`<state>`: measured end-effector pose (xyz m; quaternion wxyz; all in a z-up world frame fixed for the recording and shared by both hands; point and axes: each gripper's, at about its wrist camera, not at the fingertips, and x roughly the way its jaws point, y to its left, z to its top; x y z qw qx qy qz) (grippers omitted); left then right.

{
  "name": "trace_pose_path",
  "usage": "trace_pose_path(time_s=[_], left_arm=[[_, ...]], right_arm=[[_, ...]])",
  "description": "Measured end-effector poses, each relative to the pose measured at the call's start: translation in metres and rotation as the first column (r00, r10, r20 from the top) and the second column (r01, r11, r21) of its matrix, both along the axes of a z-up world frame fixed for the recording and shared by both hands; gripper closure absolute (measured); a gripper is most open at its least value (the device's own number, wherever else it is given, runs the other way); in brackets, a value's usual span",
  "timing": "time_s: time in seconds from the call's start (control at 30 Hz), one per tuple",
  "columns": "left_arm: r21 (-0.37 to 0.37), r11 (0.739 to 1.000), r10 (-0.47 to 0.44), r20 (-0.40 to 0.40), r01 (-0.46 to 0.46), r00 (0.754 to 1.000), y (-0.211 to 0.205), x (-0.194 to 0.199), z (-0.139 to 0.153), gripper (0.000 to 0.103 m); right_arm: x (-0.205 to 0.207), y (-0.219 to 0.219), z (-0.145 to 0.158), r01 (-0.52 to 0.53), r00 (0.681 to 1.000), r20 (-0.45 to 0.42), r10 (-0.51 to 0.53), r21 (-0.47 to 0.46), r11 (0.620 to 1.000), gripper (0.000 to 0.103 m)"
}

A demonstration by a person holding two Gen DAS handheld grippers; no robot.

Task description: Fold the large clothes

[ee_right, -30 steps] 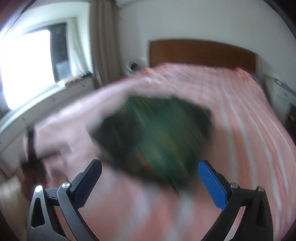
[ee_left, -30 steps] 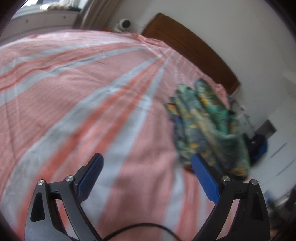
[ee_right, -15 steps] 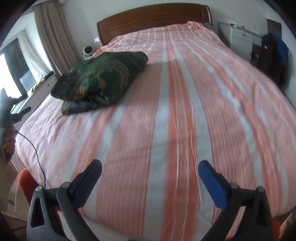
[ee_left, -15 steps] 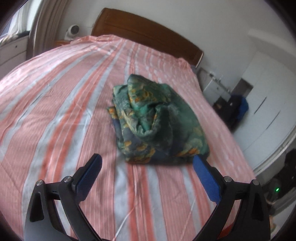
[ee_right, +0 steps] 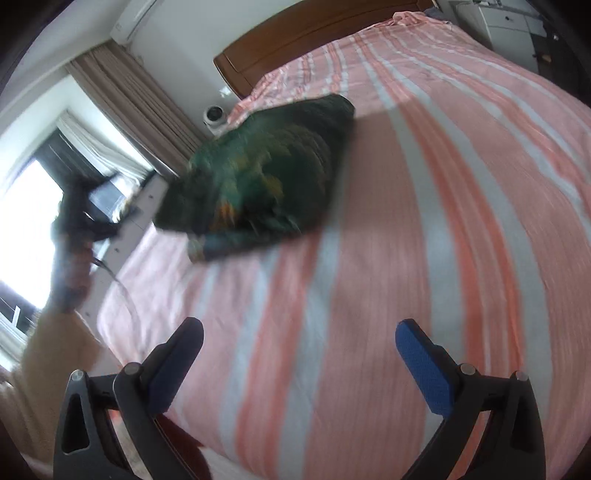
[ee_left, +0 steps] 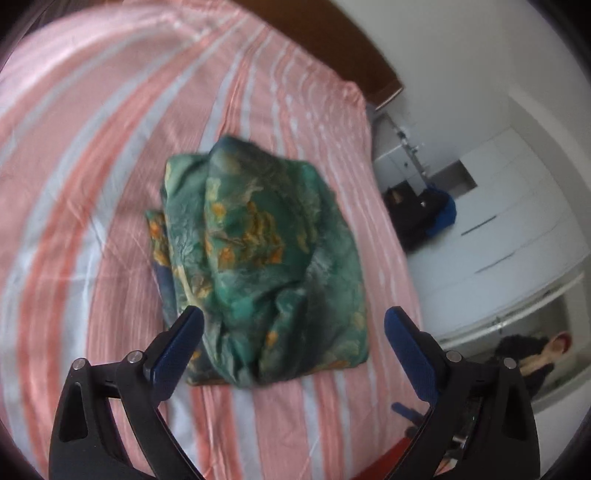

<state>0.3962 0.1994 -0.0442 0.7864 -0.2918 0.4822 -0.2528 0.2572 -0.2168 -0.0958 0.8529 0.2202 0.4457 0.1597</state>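
Note:
A crumpled green garment [ee_left: 258,254] with orange and yellow print lies in a heap on the striped bed [ee_left: 110,184]. My left gripper [ee_left: 293,328] is open and empty, just above the heap's near edge. In the right wrist view the garment [ee_right: 266,181] is blurred, on the bed's left part, well ahead and left of my right gripper [ee_right: 299,341], which is open and empty over the bare sheet [ee_right: 406,240]. The other hand with the left gripper [ee_right: 74,221] shows blurred at the far left.
A wooden headboard [ee_right: 314,33] stands at the far end. A window and curtains [ee_right: 122,99] are on one side. White wardrobes [ee_left: 517,206] and a dark bag with blue [ee_left: 424,218] are on the other. The bed's edge [ee_right: 122,317] is near.
The left gripper has moved closer to the garment, which now fills the middle of its view. The right wrist view has swung and tilted, with the garment now nearer the middle. Both grippers stay open.

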Motion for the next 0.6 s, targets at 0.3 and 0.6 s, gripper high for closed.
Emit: trace_pose_path(time_s=[0.3, 0.6], left_arm=[[0.118, 0.993, 0.039, -0.154, -0.020, 0.987, 0.002, 0.047, -0.080, 0.000], [0.202, 0.978, -0.013, -0.163, 0.046, 0.987, -0.013, 0.060, -0.113, 0.000]], right_arm=[[0.147, -0.005, -0.001, -0.032, 0.998, -0.053, 0.045, 0.230, 0.973, 0.001], [0.261, 0.031, -0.084, -0.072, 0.956, -0.248, 0.154, 0.309, 0.948, 0.004]])
